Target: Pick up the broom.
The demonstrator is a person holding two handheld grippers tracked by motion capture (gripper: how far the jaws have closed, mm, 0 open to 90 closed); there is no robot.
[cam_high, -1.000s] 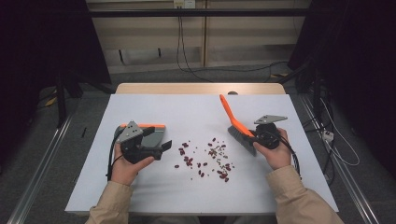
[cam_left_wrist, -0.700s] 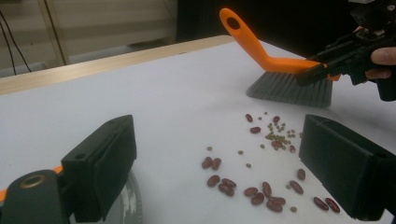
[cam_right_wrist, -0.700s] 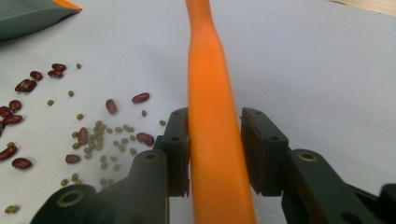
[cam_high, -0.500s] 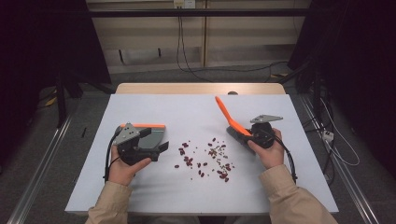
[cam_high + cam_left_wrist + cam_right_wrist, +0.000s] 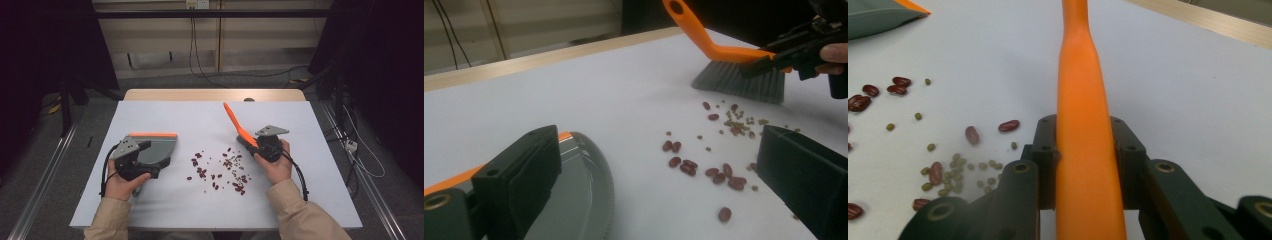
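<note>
One dustpan (image 5: pixel 156 150), one brush (image 5: pixel 236 123) and a scatter of beans lie on a white, matte surface (image 5: pixel 320 165) with a pale wooden far edge.

At nine o'clock of the scatter, the left tongs (image 5: pixel 145 160) sit at the dustpan, a flat grey plastic tray with a curved, finely toothed lip and one orange strip along its far side. In the left gripper view one black jaw rests over the tray's edge while the other stands far off past the beans; the jaws have just been opening wider, and I cannot tell whether they pinch the pan.

At the centre, the red beans (image 5: pixel 200 170) are glossy, kidney-shaped, roughly two dozen. The green beans (image 5: pixel 232 162) are tiny, round, dull, too many and too small to count, clustered thickest toward three o'clock.

At three o'clock, the right tongs (image 5: pixel 250 143) are clenched on the brush: one smooth, tapering orange handle pointing toward eleven o'clock, grey bristles touching the surface just beside the beans.
</note>
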